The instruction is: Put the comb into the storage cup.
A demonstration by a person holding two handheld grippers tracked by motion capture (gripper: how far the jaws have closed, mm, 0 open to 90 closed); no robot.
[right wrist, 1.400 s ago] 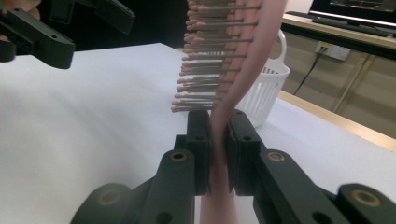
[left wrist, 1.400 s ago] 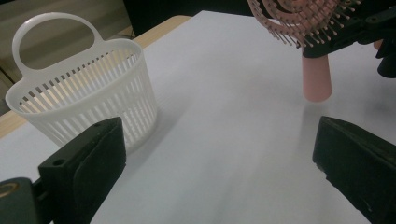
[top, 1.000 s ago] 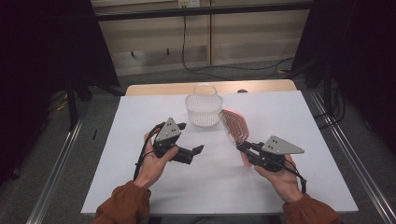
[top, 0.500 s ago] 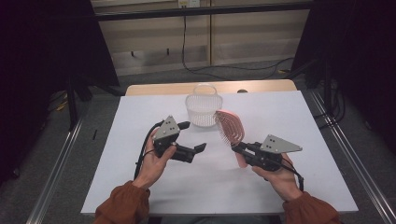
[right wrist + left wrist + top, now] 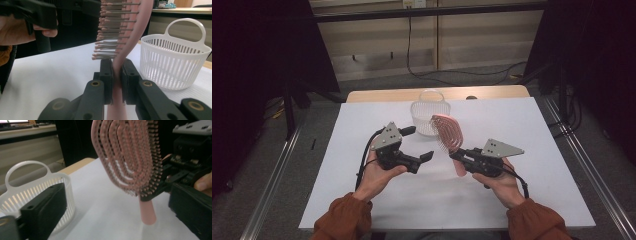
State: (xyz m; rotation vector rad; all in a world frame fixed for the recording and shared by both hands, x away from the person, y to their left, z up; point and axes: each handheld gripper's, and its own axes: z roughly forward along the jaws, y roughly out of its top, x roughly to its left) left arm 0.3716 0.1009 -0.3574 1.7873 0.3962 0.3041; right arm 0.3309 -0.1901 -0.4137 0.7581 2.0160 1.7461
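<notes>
where the right gripper (image 5: 457,156) sits over the near-right part of the white table (image 5: 532,130), its two black jaws are closed on the neck of a pink plastic vented hairbrush (image 5: 448,134), between the handle and the bristle head. in the right gripper view the brush (image 5: 117,72) is pinched flat between the jaw pads, head rising upward, bristles pointing to that view's left. in the high view the brush head tilts up and toward the far side, clear of the table, with the handle end pointing down toward the near side (whether the handle tip touches the table cannot be told).

the left gripper (image 5: 421,144) is held over the table to the left of the brush, its jaws spread wide with nothing between them. in the left gripper view the brush head (image 5: 127,157) stands between the two spread jaws, farther off, bristles facing that view's right.

a white slatted plastic basket with a loop handle (image 5: 428,116) stands upright on the far middle of the table, just beyond the brush head, apart from both grippers. the person's hands wear rust-orange sleeves (image 5: 343,218).
</notes>
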